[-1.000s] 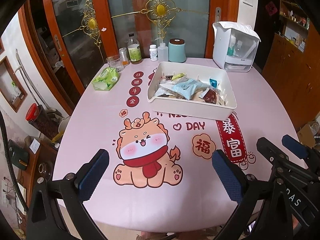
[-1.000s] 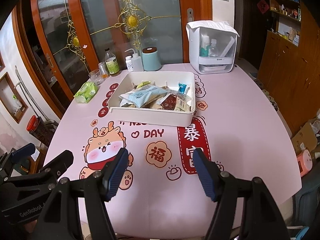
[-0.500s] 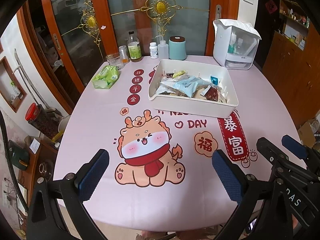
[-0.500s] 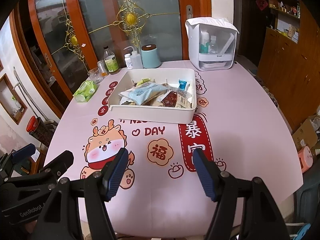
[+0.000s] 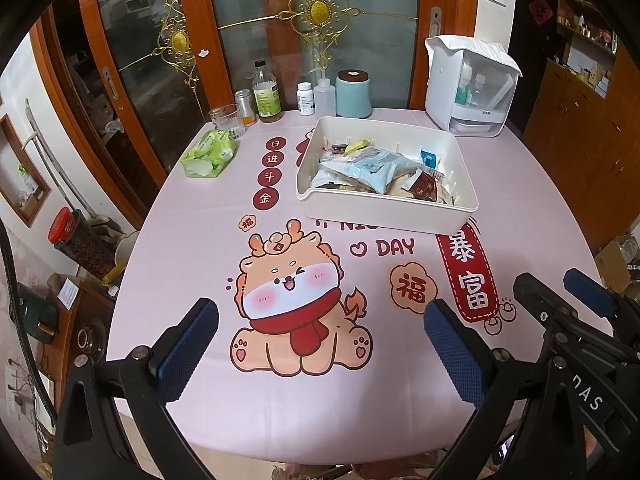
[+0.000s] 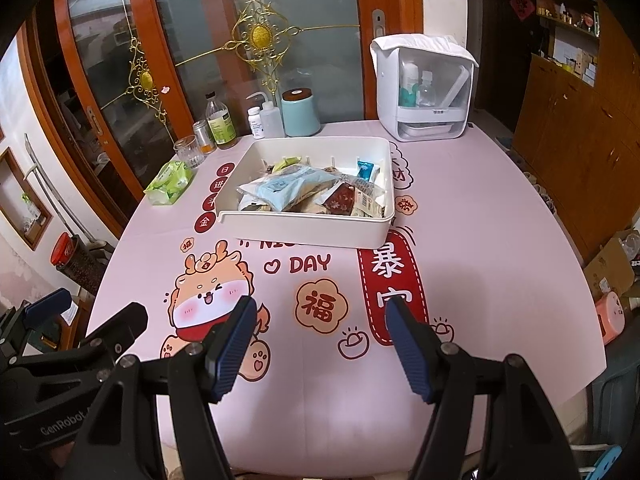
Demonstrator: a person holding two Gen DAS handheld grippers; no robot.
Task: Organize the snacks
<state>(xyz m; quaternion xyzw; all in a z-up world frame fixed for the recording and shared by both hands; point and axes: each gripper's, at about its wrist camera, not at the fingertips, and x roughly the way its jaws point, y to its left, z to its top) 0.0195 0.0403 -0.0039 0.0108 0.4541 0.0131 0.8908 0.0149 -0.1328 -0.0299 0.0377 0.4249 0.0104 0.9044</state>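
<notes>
Left wrist view: the snacks (image 5: 384,172) are seen heaped loosely inside the white tray (image 5: 384,212) at the far middle of the desk (image 5: 192,248); no packet is seen on the cloth. This fits either a pile awaiting sorting or one already gathered. The left gripper (image 5: 320,344) is held spread apart, empty.

Right wrist view: overlapping packets, pale blue uppermost, are shown in the tray. The right gripper (image 6: 320,344) is likewise held apart, empty, well short of it.
</notes>
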